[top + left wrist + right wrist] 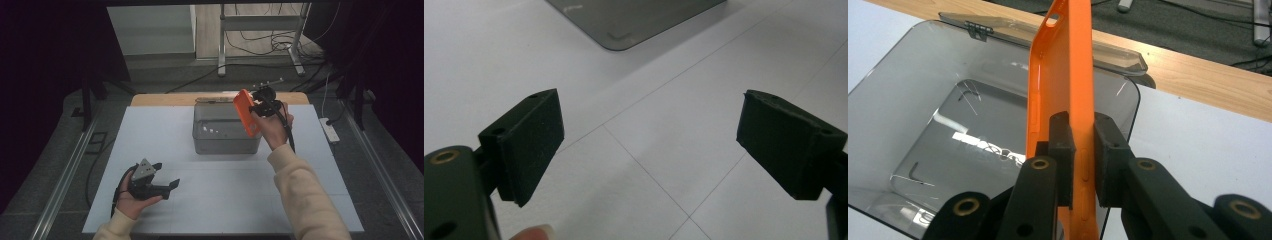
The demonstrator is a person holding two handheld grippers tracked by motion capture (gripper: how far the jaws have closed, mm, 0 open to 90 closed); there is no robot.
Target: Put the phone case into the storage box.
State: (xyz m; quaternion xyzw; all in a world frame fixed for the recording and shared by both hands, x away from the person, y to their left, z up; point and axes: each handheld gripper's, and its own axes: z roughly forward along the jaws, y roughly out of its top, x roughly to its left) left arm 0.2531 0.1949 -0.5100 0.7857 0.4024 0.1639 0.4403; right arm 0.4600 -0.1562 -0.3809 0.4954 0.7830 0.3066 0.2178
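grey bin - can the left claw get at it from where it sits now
Probably yes. The left claw stands open and holds nothing, and bare white table lies between it and the grey bin. The right claw holds the orange phone case over the bin's right side.

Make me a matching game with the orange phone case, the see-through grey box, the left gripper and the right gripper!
Things:
1. orange phone case
2. grey box
3. left gripper
4. right gripper

States:
A. jaws wide apart, nothing between them
B. lid open, standing on the white table
C. pinched on edge, held above the box
D. jaws closed on something thin

Pairs: 1-C, 2-B, 3-A, 4-D
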